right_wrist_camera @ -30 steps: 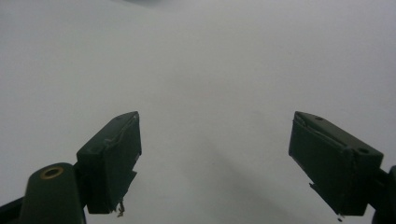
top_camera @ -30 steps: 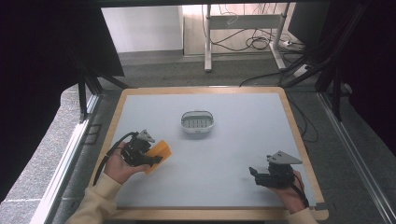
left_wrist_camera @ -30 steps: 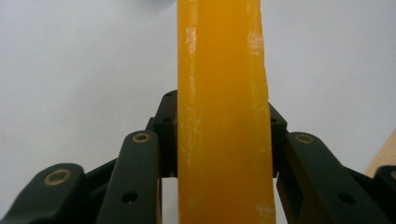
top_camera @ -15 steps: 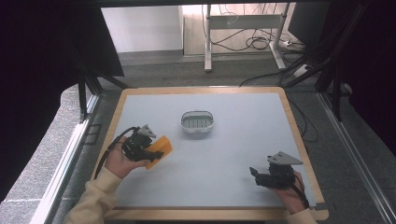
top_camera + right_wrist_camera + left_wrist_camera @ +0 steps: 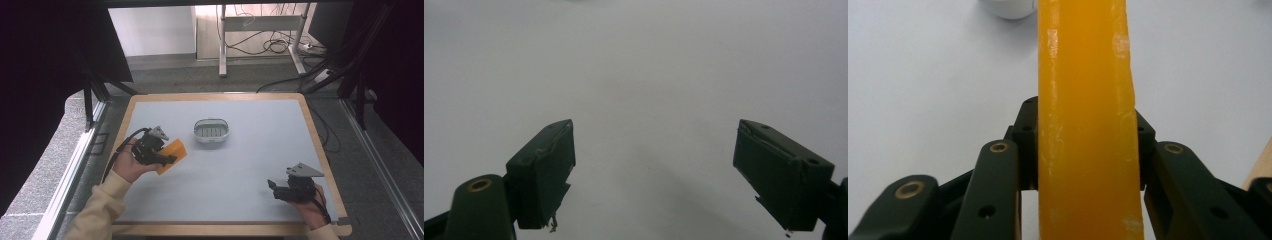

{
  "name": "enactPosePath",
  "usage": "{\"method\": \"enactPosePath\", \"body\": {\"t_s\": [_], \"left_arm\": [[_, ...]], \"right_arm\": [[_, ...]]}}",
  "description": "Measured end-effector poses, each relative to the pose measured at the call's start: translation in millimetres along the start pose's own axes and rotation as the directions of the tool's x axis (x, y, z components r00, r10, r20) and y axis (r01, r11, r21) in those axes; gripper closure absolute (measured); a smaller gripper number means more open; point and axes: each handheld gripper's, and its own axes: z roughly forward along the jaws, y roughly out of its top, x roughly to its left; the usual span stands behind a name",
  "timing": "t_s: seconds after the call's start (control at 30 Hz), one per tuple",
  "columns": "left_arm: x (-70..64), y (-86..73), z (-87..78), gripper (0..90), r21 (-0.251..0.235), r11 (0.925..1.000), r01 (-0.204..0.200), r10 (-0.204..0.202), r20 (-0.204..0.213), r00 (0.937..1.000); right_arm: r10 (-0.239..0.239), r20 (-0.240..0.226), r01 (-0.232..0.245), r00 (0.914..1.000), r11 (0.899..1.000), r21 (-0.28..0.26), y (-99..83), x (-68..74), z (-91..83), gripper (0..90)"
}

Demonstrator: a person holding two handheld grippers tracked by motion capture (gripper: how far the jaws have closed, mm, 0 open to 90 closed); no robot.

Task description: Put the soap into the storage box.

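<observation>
A pale grey-blue tabletop with a light wooden rim point(image 5: 320, 145) sits in a dim room with dark curtains to both sides, a grey floor, and a metal stand with loose cables beyond the far edge. The left gripper point(image 5: 167, 159) is near the table's left edge, clenched on a flat orange translucent slab point(image 5: 171, 155); in the left gripper view the slab point(image 5: 1087, 125) stands on edge between the 2 jaws, its long axis running straight out along them. In the high view it points toward the table's middle and slightly away from the person, held just above the surface. A small white oval dish with a slotted floor point(image 5: 212, 131) rests beyond it, near the centre and apart from the slab. The right gripper point(image 5: 272, 187) lies low near the near right corner, its jaws spread wide with nothing between them point(image 5: 654, 170). Bare tabletop stretches between the 2 grippers and beside the dish.
</observation>
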Motion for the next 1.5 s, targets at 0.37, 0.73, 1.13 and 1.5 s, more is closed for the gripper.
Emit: {"method": "enactPosePath", "body": {"t_s": [0.37, 0.73, 1.13, 1.5], "left_arm": [[3.3, 20.8, 1.7, 61.6, 0.011, 0.9987, -0.050, 0.050, -0.020, 0.9985], [10.7, 34.1, 9.7, 61.6, 0.023, 0.9963, -0.082, 0.082, -0.009, 0.9966], [11.2, 41.7, 13.3, 61.6, 0.032, 0.9938, -0.107, 0.106, 0.011, 0.9943], [11.7, 51.2, 11.3, 61.6, 0.034, 0.9898, -0.139, 0.138, 0.011, 0.9903]], "right_arm": [[0.006, 0.005, -0.006, 1.0000, 1.000, -0.002, -0.7, -0.3, -0.9, 17.3], [0.006, 0.005, -0.006, 1.0000, 1.000, 0.001, -0.6, -0.4, -0.3, 17.3], [0.005, 0.007, -0.005, 1.0000, 1.000, 0.001, -1.2, -1.0, -0.4, 17.4], [0.006, 0.010, -0.006, 0.9999, 1.000, 0.004, -1.6, -1.8, -0.4, 17.5]]}}
